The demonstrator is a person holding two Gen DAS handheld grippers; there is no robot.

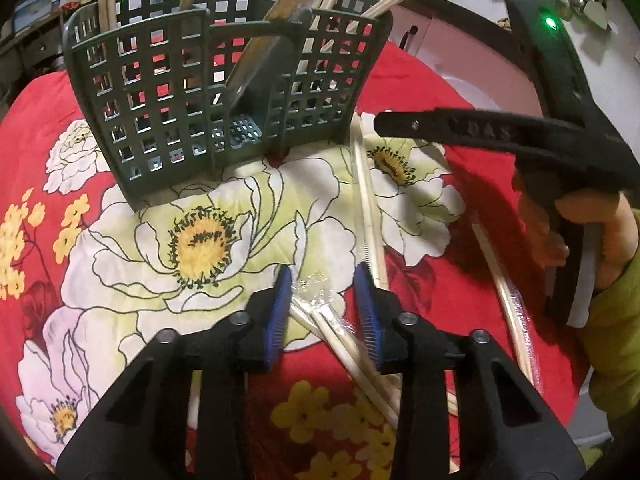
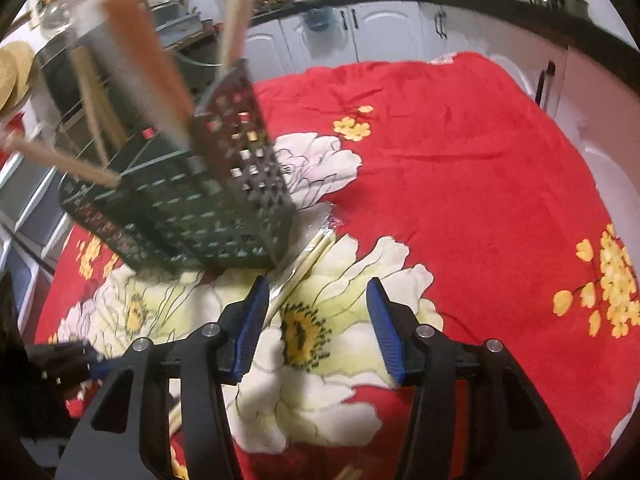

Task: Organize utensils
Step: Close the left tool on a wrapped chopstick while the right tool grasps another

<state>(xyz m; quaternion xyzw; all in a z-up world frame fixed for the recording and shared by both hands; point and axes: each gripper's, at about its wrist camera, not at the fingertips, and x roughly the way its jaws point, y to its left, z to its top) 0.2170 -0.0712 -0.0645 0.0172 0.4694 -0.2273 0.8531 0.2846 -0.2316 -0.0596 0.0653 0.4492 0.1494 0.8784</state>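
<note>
Red floral tabletop (image 1: 440, 288) carries the green caddy (image 1: 224, 92) near loose wrapped chopsticks (image 1: 340, 332), which the left tool (image 1: 324, 300) straddles open and empty for pickup, while the right tool (image 2: 316, 320) hovers open, empty.

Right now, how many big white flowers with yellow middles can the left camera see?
3: one flower before the basket, one under the loose chopsticks, one bottom left. More may hide under the basket or left gripper.

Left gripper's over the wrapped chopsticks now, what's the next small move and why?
Probably lower the left gripper and close: its jaws stand open, straddling the wrapped chopsticks lying on the cloth, nothing gripped yet. The green basket waits just ahead.
</note>
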